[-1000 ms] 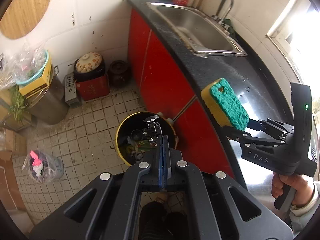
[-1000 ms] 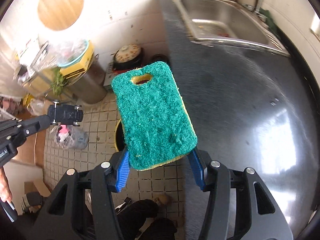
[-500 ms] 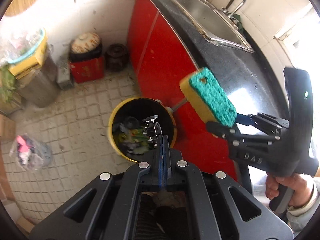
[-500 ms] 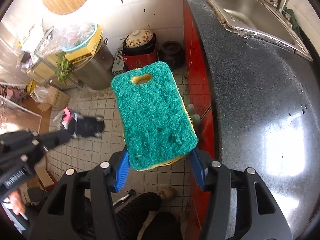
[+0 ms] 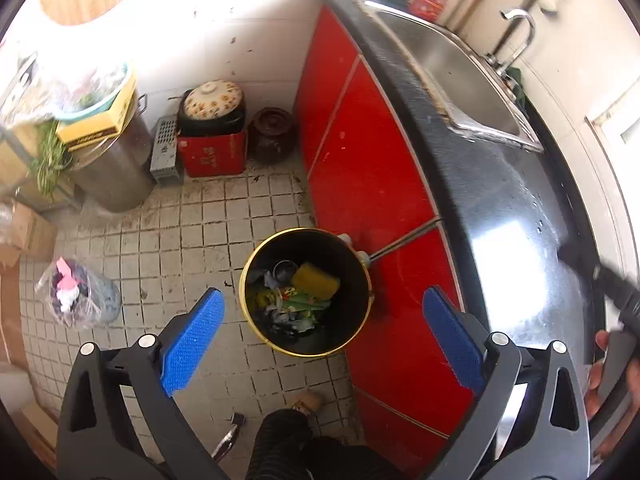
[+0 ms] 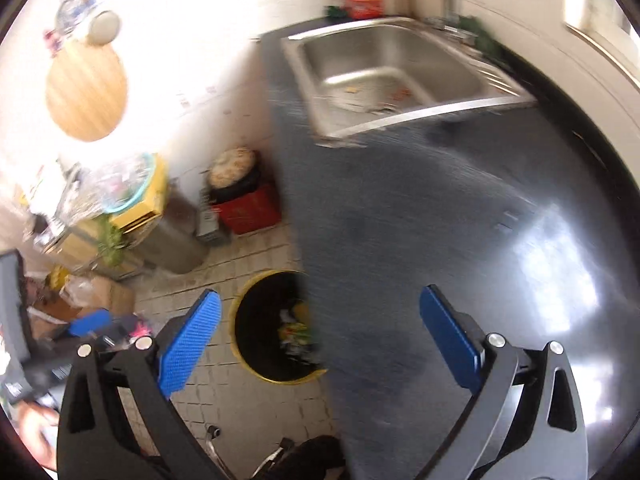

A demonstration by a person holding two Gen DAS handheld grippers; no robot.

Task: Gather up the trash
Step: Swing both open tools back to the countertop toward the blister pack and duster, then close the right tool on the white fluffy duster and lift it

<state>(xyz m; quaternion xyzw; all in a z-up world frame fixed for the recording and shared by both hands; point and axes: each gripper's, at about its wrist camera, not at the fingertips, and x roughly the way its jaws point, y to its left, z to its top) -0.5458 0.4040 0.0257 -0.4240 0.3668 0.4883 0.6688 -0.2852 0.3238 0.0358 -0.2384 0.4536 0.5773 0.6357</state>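
yellow sponge [image 5: 315, 280] in bin [image 5: 362, 344], left view only

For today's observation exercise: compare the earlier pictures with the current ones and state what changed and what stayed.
The right gripper let go of the sponge, which now lies in the yellow bin. The left gripper, shut before, is opening with nothing between its pads. The bin, red cabinet and sink stayed put.
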